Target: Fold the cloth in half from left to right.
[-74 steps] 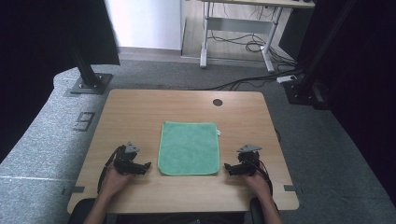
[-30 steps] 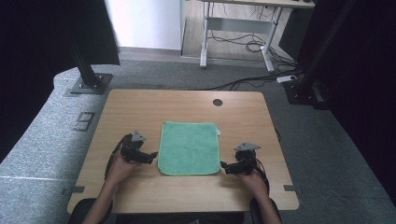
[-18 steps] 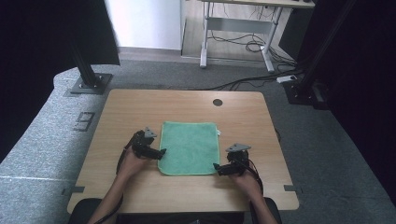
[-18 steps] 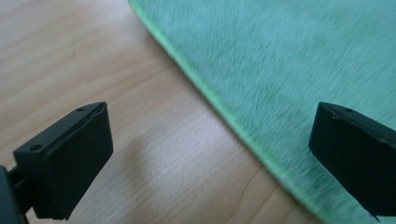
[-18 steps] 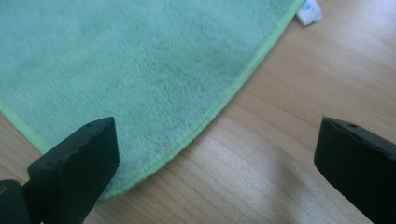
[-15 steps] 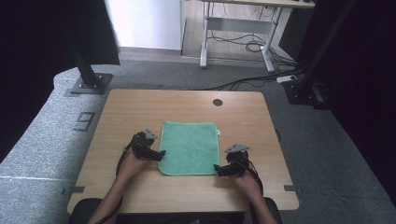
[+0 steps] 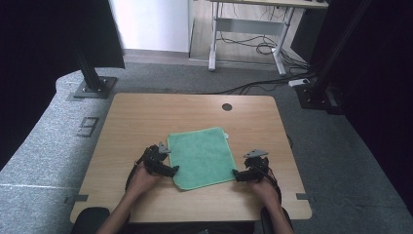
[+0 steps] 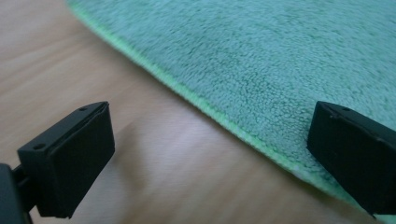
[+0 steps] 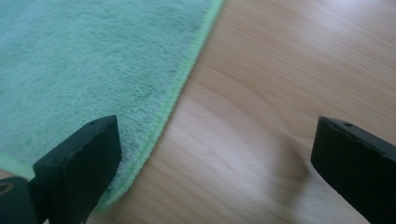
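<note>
Microfibre cloth work starts at our own two tools, so we begin there. Our left hand-held gripper stands wide open and holds nothing; one jaw hangs over bare wood, the other over the pile, with the cloth's stitched left hem running between them. Our right hand-held gripper is just as wide open and just as empty, straddling the opposite hem: one jaw over the fabric, the other over the wood. In the high view the left hand-held gripper sits at the near left corner and the right hand-held gripper at the near right corner.

The green microfibre cloth lies spread flat and a little askew in the near middle of the wooden counter, with a small white tag at its far right corner.

We judge it light, soft and wholly limp: it will drape and fold wherever we lift it, and nothing about it can break. The plush pile should give the pads good purchase, but a thin single layer lying flat on smooth wood is hard to get under. The hem looks the firmest part, so we would pinch each near corner right at that edge, both sides together, to keep the sheet from bunching or sliding.
</note>
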